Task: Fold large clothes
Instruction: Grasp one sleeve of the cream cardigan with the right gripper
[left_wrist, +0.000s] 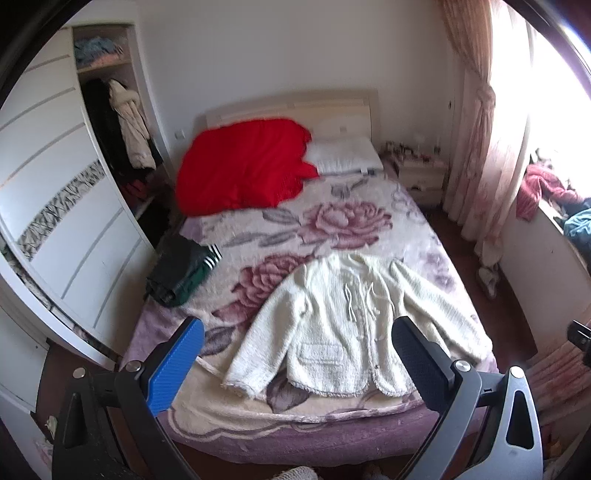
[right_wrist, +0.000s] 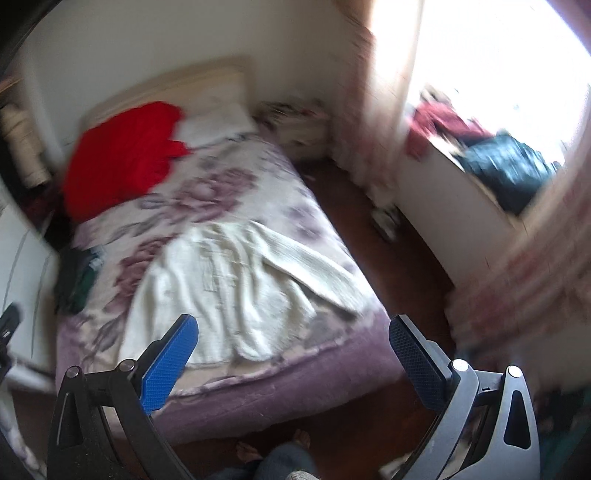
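A cream fuzzy cardigan (left_wrist: 351, 325) lies spread flat, front up, on the near part of the flowered bed (left_wrist: 332, 221). It also shows in the blurred right wrist view (right_wrist: 236, 288). My left gripper (left_wrist: 299, 332) is open and empty, held above the foot of the bed, short of the cardigan's hem. My right gripper (right_wrist: 293, 328) is open and empty, held above the bed's near right corner. Neither touches the cardigan.
A red blanket (left_wrist: 243, 166) and a white pillow (left_wrist: 343, 155) lie at the head. Folded dark clothes (left_wrist: 184, 269) sit at the bed's left edge (right_wrist: 79, 277). A white wardrobe (left_wrist: 66, 206) stands left. Curtains (left_wrist: 480, 129), a nightstand (left_wrist: 421, 173) and a cluttered sill (right_wrist: 498, 166) are right.
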